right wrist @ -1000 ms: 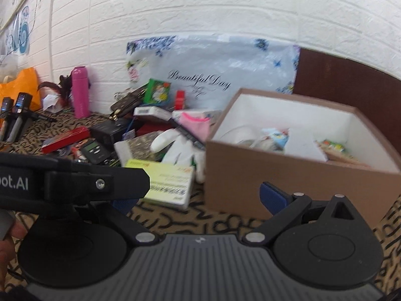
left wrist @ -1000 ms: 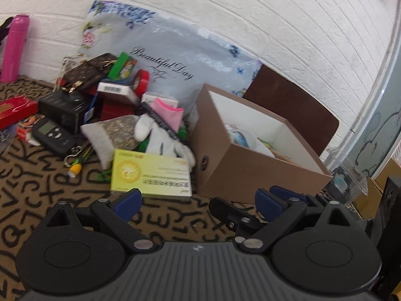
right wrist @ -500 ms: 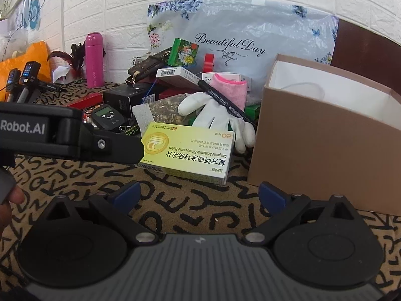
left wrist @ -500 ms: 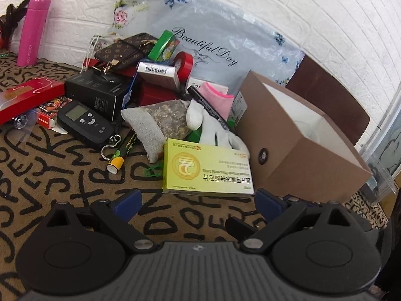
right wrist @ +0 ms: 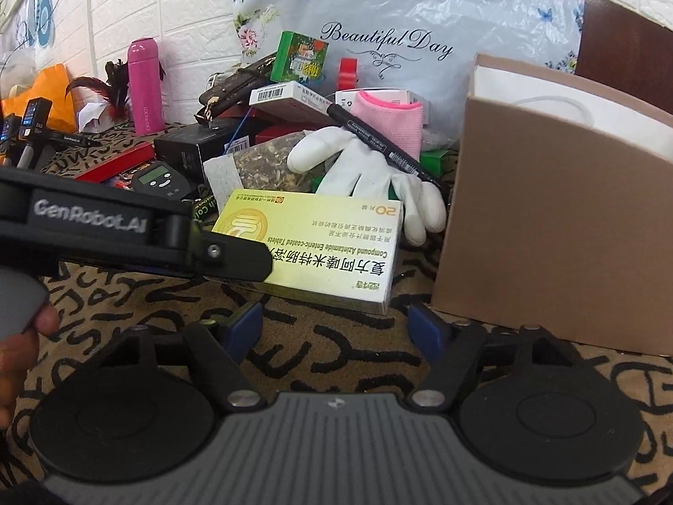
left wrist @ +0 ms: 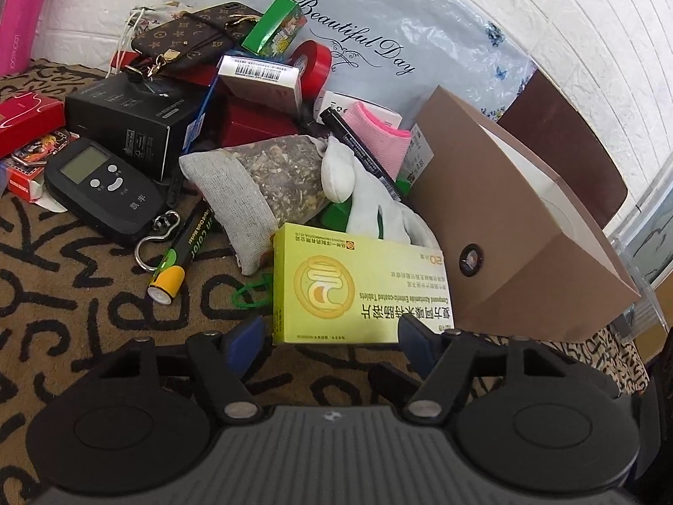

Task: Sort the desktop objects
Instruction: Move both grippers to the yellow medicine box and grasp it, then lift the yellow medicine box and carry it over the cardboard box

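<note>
A yellow-green tablet box [left wrist: 357, 282] [right wrist: 315, 244] lies flat on the patterned cloth beside an open brown cardboard box [left wrist: 504, 231] [right wrist: 547, 231]. My left gripper [left wrist: 332, 338] is low at the tablet box's near edge. Its jaws are closing with that edge between them, and a thin gap shows at the left pad. A finger [right wrist: 235, 259] of it crosses the tablet box's left side in the right wrist view. My right gripper [right wrist: 336, 326] is just short of the same box. Its jaws are closing with only cloth between them.
Behind the tablet box lie a white glove [left wrist: 378, 210], a black pen [left wrist: 361, 147], a herb sachet [left wrist: 269, 176], a hanging scale [left wrist: 101, 189], a yellow-capped marker [left wrist: 181, 256] and stacked boxes. A pink bottle [right wrist: 145, 84] stands by the wall. A hand [right wrist: 17, 349] shows at the left edge.
Both grippers have come forward and down towards the tablet box, which now looks much larger. Both pairs of jaws have narrowed in the last half second.
</note>
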### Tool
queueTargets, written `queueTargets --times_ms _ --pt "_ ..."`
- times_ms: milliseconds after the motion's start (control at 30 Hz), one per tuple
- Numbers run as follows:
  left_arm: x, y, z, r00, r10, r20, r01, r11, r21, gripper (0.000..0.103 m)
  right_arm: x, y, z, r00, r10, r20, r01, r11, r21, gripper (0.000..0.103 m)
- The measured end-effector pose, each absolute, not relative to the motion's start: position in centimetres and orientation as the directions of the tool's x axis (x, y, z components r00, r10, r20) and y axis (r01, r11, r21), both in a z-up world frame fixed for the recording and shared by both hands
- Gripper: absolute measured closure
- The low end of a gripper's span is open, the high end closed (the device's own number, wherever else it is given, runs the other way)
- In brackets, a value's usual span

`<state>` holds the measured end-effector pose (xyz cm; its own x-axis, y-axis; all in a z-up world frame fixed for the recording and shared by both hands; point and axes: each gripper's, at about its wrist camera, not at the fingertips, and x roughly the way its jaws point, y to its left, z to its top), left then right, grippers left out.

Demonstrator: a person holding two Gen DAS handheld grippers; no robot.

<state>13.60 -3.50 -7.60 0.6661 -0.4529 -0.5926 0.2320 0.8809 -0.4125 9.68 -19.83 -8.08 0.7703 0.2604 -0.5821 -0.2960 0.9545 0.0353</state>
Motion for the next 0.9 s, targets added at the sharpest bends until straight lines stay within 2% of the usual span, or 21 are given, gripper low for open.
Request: queueTargets --times_ms 100,167,300,600,900 --pt "14.0 -3.7 -7.6 0.665 -0.457 -0.591 0.24 0.88 -0.41 0.035 10.1 -19.8 -8.1 0.771 0.268 -0.577 -0.305 0.952 0.035 0.036" --pt "14.1 -3.9 -7.7 0.663 -0.449 -0.598 0.238 0.885 -0.4 0.045 10.4 -19.9 -8.0 0.772 0.265 -0.577 -0.3 0.953 0.037 0.046" --pt "13.8 -3.7 -7.5 0.664 -0.441 -0.604 0.225 0.888 -0.401 0.046 10.3 -20.3 -7.8 0.774 0.262 -0.576 -0.293 0.955 0.042 0.053" --pt "9.1 -3.2 -6.9 0.662 -0.424 -0.618 0.213 0.897 -0.387 0.046 7.1 -20.5 -7.0 0.733 0.306 -0.608 -0.345 0.937 0.056 0.054" --pt "3.3 -3.7 -7.1 0.622 -0.467 -0.629 0.285 0.883 -0.374 0.046 0.2 -21.9 -7.2 0.688 0.349 -0.636 -0.4 0.914 0.069 0.053"
